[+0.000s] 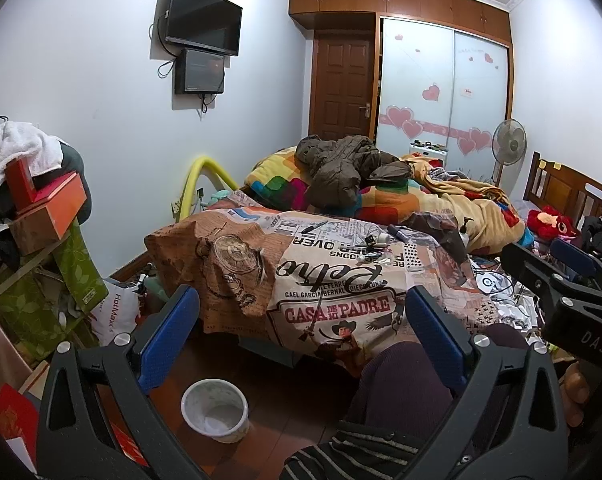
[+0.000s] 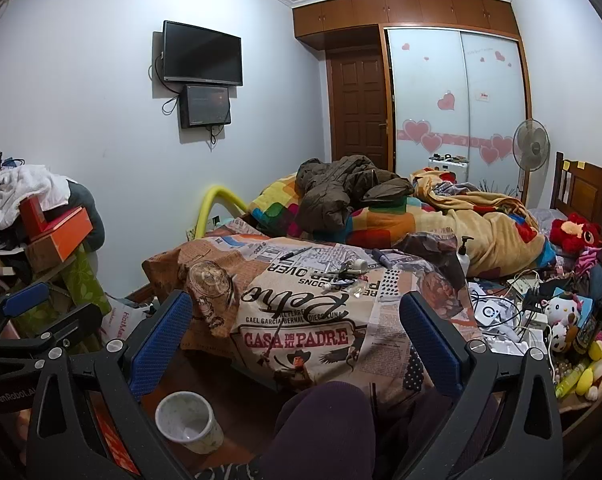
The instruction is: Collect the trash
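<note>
Bedroom: cluttered, and both cameras look across a bed (image 1: 229, 248) draped in a printed poster-style cover, wall-mounted television (image 1: 203, 18) above, wardrobe with heart stickers (image 1: 441, 92) at the far end.
Far left: a pile of boxes and clothes (image 1: 41, 200) leans by the wall, with a white shopping bag (image 1: 117, 312) on the floor beneath it.
Bin: a pale round wastebasket (image 1: 215, 410) stands upright on the dark wood floor, just below and between the fingers of the left gripper (image 1: 301, 340), apparently empty.
Left gripper: released, blue pads spread wide, nothing between them.
Trash: small scraps and wrappers (image 2: 349, 276) lie scattered mid-bed on the cover, beside a pen (image 2: 295, 255) and a purple marker (image 2: 383, 258).
Right gripper: the right gripper (image 2: 297, 340) is also splayed open and empty.
Key relation: the litter sits ahead of and above both tongs, strung out roughly left to right across the bed, and it looks closer to the right gripper's centre line, so that hand seems the likelier one to reach first.
Person: a knee in dark purple trousers (image 2: 325, 420) fills the bottom centre, right against the bed's edge.
Far right: cables, plush toys (image 2: 561, 312) and bottles crowd the bedside.
Progress: by the look of things, collection has hardly begun.
</note>
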The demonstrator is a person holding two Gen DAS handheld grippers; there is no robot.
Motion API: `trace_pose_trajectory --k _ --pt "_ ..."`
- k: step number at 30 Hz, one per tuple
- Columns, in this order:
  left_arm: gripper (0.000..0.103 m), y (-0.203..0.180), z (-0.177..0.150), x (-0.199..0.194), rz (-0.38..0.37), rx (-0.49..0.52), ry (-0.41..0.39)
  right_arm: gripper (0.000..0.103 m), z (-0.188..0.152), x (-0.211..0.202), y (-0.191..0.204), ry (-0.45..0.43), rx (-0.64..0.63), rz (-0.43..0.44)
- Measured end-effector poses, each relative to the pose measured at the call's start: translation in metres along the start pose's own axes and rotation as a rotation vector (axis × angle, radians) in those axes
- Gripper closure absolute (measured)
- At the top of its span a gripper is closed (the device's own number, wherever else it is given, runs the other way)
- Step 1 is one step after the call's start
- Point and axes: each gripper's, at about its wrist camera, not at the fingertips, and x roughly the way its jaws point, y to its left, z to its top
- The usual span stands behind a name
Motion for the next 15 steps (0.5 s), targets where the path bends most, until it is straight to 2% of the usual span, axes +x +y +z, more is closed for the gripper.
trace_pose_trajectory --k 15 --pt "0.000 -0.0015 -0.0010 -0.0019 -0.004 -0.002 0.002 0.000 -0.0004 -0.0037 0.0008 -0.014 -0.006 -0.004"
